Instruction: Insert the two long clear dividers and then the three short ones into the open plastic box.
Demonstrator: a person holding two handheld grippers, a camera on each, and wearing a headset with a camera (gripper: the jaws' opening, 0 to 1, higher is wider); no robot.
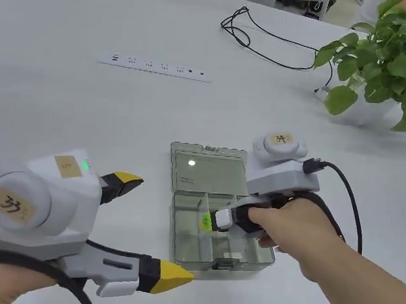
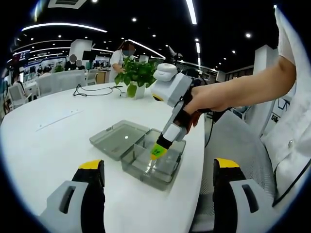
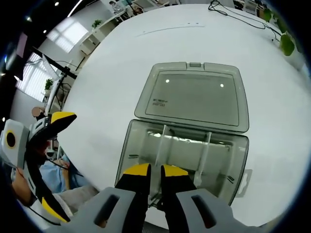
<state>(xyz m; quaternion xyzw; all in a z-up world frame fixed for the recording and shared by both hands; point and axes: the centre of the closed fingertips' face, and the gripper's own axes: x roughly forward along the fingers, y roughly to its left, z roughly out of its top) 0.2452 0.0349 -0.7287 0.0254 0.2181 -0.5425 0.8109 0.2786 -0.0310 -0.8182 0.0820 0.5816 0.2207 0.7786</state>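
Left gripper point(image 1: 161, 228): nearest, low on the left over the white table point(image 1: 68, 118); yellow-tipped jaws spread wide, nothing between them.
Right gripper point(image 3: 150, 171): gripped by a hand point(image 1: 301, 229), tips lowered into the box; jaws pressed close, pinching a clear divider point(image 3: 159, 148).
Held divider: upright in the tray, running from the hinge side toward the front wall.
Second divider point(image 3: 205, 155): stands in the tray beside the held one, apart from it.
Box point(image 1: 176, 240): open, smoky clear plastic, on the table just right of the left gripper.
Lid point(image 1: 209, 169): lies flat behind the tray.
Power strip point(image 1: 153, 64): farther back, left.
Black cable point(image 1: 263, 49): beyond, looped.
Plant point(image 1: 385, 59): far right corner.
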